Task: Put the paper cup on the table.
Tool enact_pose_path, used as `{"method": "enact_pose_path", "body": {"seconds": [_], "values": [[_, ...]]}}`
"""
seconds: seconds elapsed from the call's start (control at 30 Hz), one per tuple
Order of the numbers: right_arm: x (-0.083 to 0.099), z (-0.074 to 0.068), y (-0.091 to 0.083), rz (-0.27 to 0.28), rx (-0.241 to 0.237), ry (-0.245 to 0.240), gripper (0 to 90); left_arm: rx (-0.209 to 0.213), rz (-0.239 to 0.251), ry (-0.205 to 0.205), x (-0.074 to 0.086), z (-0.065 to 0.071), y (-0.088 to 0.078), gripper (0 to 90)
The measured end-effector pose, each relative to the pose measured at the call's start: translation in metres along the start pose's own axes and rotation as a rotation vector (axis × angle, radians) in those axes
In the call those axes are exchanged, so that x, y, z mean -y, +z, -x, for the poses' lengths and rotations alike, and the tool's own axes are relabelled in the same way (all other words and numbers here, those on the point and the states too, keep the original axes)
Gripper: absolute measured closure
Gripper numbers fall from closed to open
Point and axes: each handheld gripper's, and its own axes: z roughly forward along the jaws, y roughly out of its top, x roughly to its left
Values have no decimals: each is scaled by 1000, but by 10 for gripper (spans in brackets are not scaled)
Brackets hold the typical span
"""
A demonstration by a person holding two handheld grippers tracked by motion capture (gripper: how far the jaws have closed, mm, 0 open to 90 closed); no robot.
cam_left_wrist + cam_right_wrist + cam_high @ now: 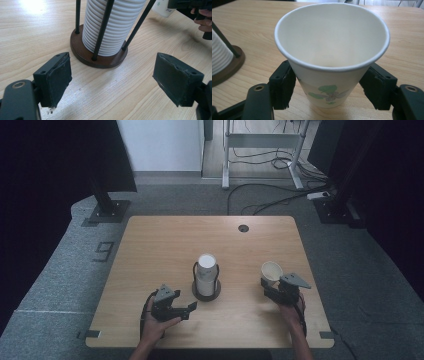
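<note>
right gripper (329, 82) clamped on a paper cup (332, 50), held upright right of the cup holder (206, 292) and its stacked cups (112, 25); cup base possibly just off the wooden table (150, 250), hard to tell. left gripper (112, 77) spread wide, empty, near the holder. squeezing harder could buckle the thin wall; tilting could tip it.

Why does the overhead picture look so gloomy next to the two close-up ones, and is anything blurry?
High view: dim, dark at both sides, fine detail soft. Left gripper view: bright glare on the table at top left, stack of cups sharp. Right gripper view: evenly lit, paper cup crisp, its rim bulging from closeness.
</note>
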Motion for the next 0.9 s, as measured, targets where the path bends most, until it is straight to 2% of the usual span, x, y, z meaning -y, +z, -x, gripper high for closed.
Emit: {"method": "enact_pose_path", "body": {"seconds": [0.73, 0.9], "values": [[9, -1, 13, -107, 46, -32, 280, 0, -1, 1, 1, 0, 0, 150], [9, 0, 11, -83, 61, -19, 174, 1, -2, 1, 1, -1, 0, 150]]}}
